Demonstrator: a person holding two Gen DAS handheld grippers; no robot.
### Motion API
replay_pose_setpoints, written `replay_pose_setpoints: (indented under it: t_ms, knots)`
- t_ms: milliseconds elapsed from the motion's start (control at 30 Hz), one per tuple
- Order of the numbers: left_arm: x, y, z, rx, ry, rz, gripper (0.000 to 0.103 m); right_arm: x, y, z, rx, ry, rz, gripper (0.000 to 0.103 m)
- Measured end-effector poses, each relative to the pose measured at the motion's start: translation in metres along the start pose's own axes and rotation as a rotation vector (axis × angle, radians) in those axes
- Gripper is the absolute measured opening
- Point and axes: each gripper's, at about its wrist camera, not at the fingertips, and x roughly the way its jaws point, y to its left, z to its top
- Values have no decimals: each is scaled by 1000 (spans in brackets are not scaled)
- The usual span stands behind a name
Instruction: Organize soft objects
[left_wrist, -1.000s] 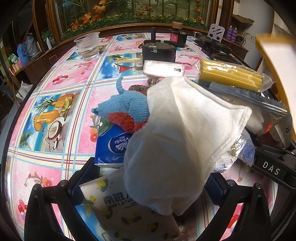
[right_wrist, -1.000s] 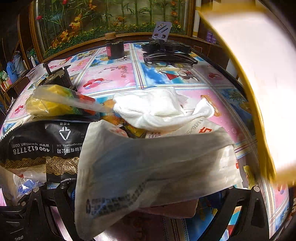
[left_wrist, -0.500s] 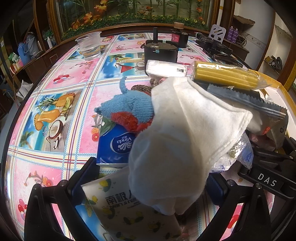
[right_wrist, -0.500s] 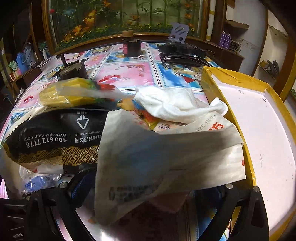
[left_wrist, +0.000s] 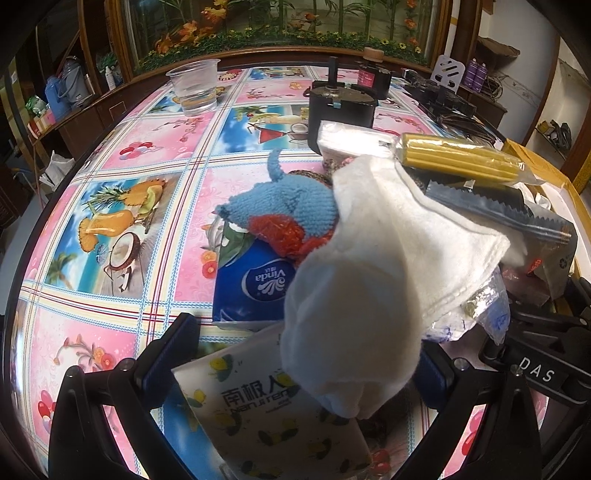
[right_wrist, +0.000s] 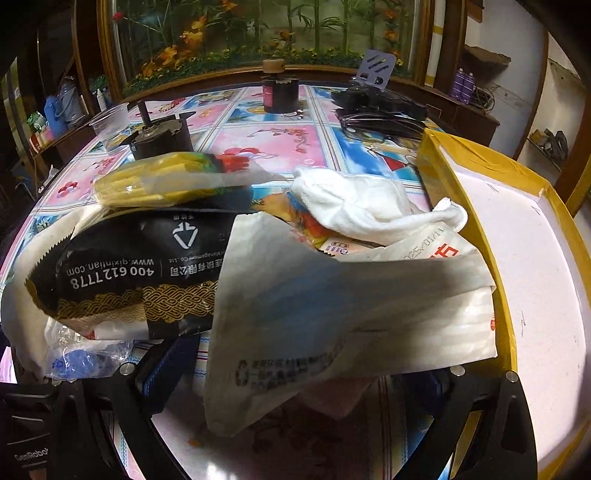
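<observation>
Yellow box (white inside) — only the right view shows it.

White cloth draped upward, pale plastic pouch lifted (both over the pile)

The tablecloth is a grid of pink floral squares and blue tropical-fruit scenes, edged in striped lines. The knitted toy is sky blue with an orange-red patch. The tissue pack is royal blue with a white logo. The towel is plain white. The sponges are yellow, the pouch black with gold scalework and white print, the box yellow-rimmed, white inside.
</observation>
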Motion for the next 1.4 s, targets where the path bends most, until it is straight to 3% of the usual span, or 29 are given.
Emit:
replay_pose_setpoints:
  t_ms: [1400]
  knots:
    - [0, 3, -1, 1, 1, 0, 103, 0, 0, 0, 9, 8, -20, 102]
